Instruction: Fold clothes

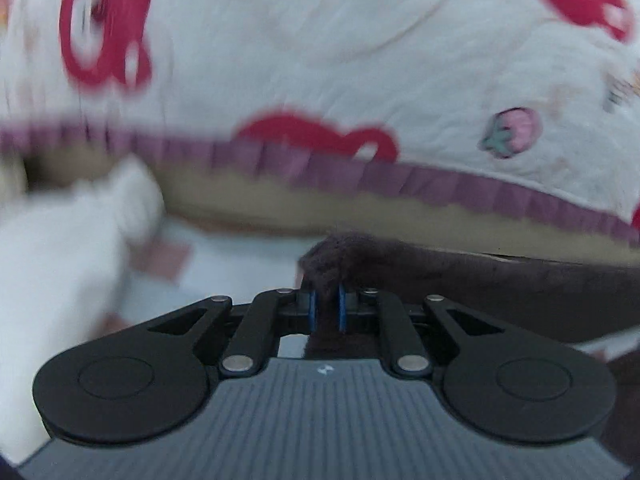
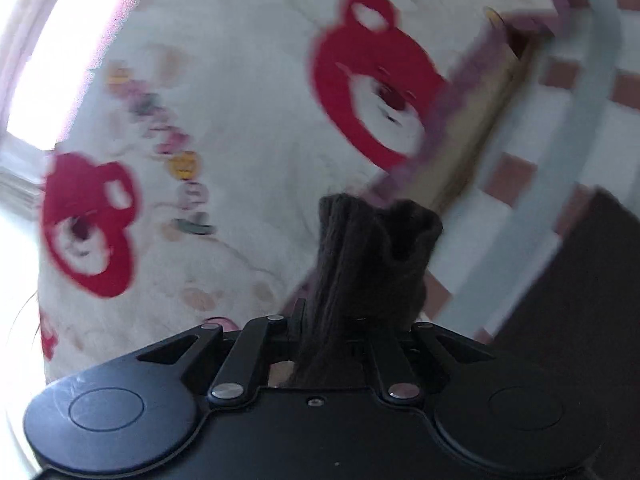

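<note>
Fold barely started, I'd judge: left gripper point(image 1: 327, 307) jaws pinch dark knit garment point(image 1: 480, 280), trailing toward 3 o'clock; right gripper point(image 2: 332, 320) jaws clamp another bunched part, sticking up at 12. Bear-print blanket point(image 2: 248, 100) behind. Laying flat, creasing remain.

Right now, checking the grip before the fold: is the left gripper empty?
No. The left gripper is shut on a bunch of the dark knit garment, pinched between its blue-edged pads.

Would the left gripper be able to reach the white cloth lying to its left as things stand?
Probably not yet: the left gripper is shut on the dark knit garment, so it isn't free, though nothing visible lies between it and the white cloth.
</note>
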Motion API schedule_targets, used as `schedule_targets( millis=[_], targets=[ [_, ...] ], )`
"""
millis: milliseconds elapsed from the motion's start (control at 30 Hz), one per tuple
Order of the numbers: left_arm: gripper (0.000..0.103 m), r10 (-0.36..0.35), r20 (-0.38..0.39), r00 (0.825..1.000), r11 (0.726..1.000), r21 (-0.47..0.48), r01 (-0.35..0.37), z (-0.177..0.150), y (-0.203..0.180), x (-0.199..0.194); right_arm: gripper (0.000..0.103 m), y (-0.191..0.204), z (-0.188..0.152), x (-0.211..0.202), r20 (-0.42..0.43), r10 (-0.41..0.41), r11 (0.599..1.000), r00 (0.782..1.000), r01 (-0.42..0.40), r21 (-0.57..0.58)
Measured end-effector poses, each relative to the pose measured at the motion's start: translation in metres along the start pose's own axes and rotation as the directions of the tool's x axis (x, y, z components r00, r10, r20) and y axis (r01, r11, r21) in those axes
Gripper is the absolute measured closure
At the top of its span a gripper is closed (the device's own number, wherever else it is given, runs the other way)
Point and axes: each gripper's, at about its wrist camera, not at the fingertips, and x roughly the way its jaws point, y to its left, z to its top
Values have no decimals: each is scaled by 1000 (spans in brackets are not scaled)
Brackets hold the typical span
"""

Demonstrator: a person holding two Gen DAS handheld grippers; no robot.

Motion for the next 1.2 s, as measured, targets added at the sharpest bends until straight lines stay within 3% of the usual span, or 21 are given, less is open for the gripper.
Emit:
schedule_targets(
  millis=[67,133,167,267,333,400,500,667,767,833,967,1100,1200],
  targets=[
    [93,22,-73,997,1000,-21,-23,-1,-1,27,91,0,4,23,-8,-80,995,997,79,-64],
    [91,75,-111,991,997,6,-75,-6,-10,47,83,0,8,46,-7,-158,979,987,156,-129],
    [88,102,-130,986,995,21,-100,-9,-15,58,82,-1,8,55,34,-177,967,984,180,-178],
    [71,128,-132,983,991,-20,-132,-15,-14,72,70,0,0,52,117,-152,936,981,181,-302],
    [68,123,-126,984,991,-35,-128,-20,-9,72,53,2,-11,44,130,-98,910,987,142,-388],
    [64,119,-121,985,992,-36,-124,-25,-3,71,49,4,-21,35,138,-45,875,989,106,-472],
    [59,108,-99,989,991,-67,-115,-26,15,63,49,3,-39,35,105,-40,818,994,93,-567],
    [62,107,-59,993,976,-184,-116,-22,62,37,49,-1,-75,41,-30,-23,792,999,0,-610],
    [63,190,0,982,963,-197,-186,-28,79,-3,49,1,-107,37,-105,5,761,995,-72,-645],
    [63,170,2,985,967,-191,-167,-37,88,-28,49,1,-131,29,-157,24,741,987,-123,-660],
    [62,170,-39,985,982,-77,-173,-69,93,-77,49,2,-179,16,-323,53,734,945,-256,-629],
    [61,206,-100,973,976,94,-197,-110,93,-123,49,15,-216,4,-420,84,742,904,-338,-579],
    [58,203,-134,970,971,152,-182,-138,103,-160,49,32,-242,-3,-478,104,730,873,-393,-559]
  ],
)
